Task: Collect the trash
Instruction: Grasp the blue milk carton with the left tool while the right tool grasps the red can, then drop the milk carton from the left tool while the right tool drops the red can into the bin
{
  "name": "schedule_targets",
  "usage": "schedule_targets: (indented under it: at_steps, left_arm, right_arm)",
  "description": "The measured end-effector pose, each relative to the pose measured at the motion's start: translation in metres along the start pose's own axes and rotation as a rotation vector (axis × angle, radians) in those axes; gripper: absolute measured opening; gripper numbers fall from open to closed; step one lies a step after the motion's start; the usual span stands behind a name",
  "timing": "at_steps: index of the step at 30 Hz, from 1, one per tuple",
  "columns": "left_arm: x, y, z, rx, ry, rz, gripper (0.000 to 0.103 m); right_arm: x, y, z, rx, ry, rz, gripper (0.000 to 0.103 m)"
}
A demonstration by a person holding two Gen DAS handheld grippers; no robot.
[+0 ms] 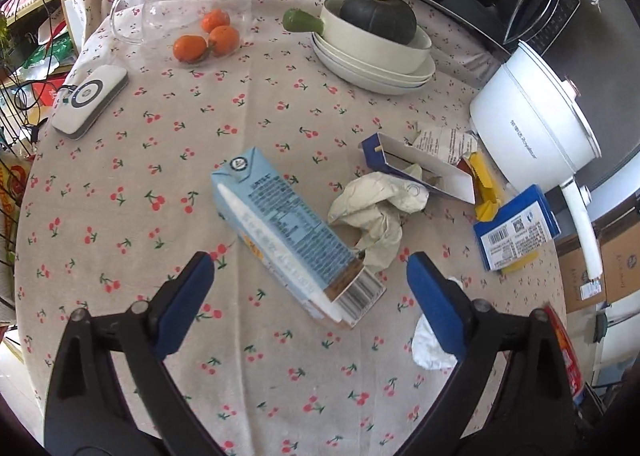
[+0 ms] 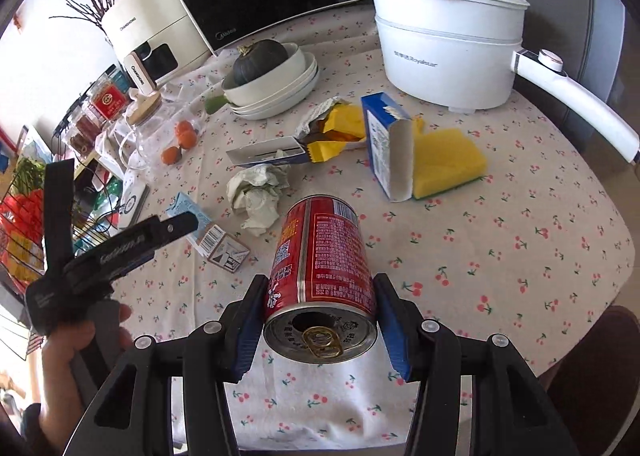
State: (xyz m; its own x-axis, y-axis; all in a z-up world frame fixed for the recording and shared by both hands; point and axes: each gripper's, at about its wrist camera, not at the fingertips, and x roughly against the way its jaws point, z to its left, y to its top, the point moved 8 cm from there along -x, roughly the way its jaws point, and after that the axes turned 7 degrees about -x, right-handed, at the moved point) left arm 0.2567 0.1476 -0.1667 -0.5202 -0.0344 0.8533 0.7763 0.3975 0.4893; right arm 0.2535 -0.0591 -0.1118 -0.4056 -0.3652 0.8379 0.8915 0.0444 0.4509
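Cherry tablecloth (image 1: pixel 120 183), trash everywhere.
Right gripper (image 2: pixel 320 304) clamps red can (image 2: pixel 324 256); left gripper (image 1: pixel 310 272), wide open, should straddle the carton (image 1: pixel 288 232) at 12 o'clock squarely.

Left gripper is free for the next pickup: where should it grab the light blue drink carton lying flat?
Grip the light blue drink carton across its long side faces at mid-length, coming down from above with the open left gripper. It lies flat with both sides exposed; crumpled paper crowds one flank.

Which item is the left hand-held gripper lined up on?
Start at the white electric pot and move toward the table's middle, past the crumpled paper. The light-blue drink carton lies flat between the open left hand-held gripper fingers, its barcode end nearest.
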Motion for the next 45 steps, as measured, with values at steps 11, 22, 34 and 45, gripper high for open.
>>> schedule_targets:
  at_steps: [11, 22, 34, 45]
  left_arm:
    - [-0.026, -0.015, 0.008, -0.043, 0.053, 0.071, 0.053]
    - [0.014, -0.029, -0.001, -0.223, -0.05, 0.076, 0.039]
    - [0.054, -0.048, -0.006, -0.297, -0.147, 0.063, 0.039]
    - [0.078, -0.077, -0.056, -0.388, -0.267, 0.082, 0.039]
  right_arm:
    - [0.03, -0.012, -0.074, -0.042, -0.074, -0.007, 0.053]
    - [0.056, -0.021, -0.093, -0.073, -0.078, -0.034, 0.053]
    - [0.075, -0.034, -0.119, -0.141, -0.081, -0.043, 0.053]
    - [0.099, -0.053, -0.178, -0.23, -0.139, -0.054, 0.053]
